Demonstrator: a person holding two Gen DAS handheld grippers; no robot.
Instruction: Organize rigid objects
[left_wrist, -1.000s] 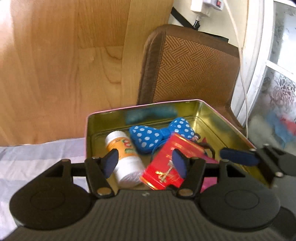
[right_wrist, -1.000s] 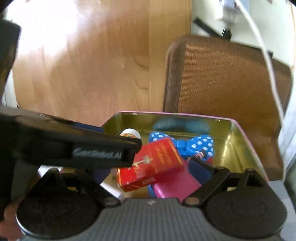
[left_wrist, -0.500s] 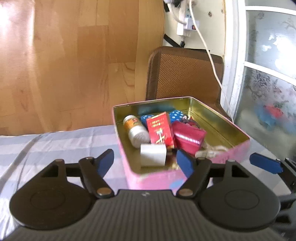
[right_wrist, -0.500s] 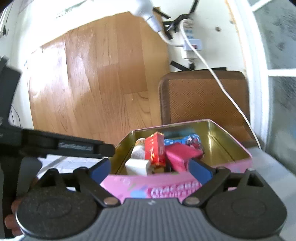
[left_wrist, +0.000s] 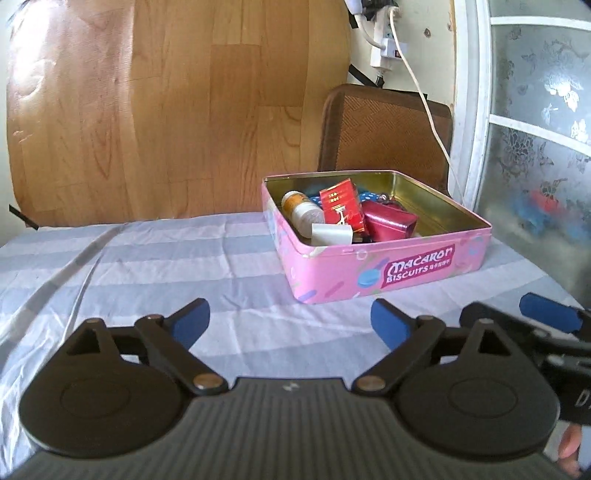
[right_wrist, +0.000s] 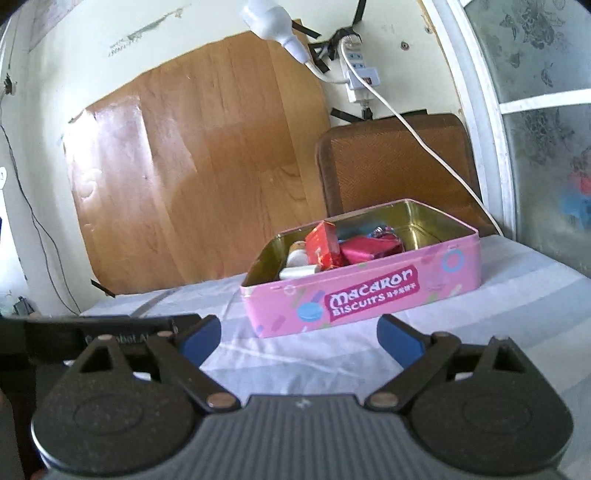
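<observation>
A pink "Macaron Biscuits" tin (left_wrist: 413, 267) (right_wrist: 369, 291) stands open on the striped cloth. It holds a red box (left_wrist: 341, 210) (right_wrist: 323, 245), a white pill bottle (left_wrist: 301, 212), a magenta pouch (left_wrist: 389, 223) (right_wrist: 369, 249), a small white box (left_wrist: 330, 234) (right_wrist: 297, 273) and a blue dotted bow, mostly hidden. My left gripper (left_wrist: 290, 319) is open and empty, well short of the tin. My right gripper (right_wrist: 299, 336) is open and empty, also short of it. The right gripper shows at the left wrist view's right edge (left_wrist: 546, 317).
A brown chair back (left_wrist: 384, 129) (right_wrist: 395, 158) stands behind the tin. A wooden board (left_wrist: 166, 110) leans on the wall. A white cable (right_wrist: 424, 147) hangs from a power strip. A frosted window (left_wrist: 535, 147) is at the right.
Both grippers have drawn back from over the tin to low above the cloth in front of it. The objects stay in the tin.
</observation>
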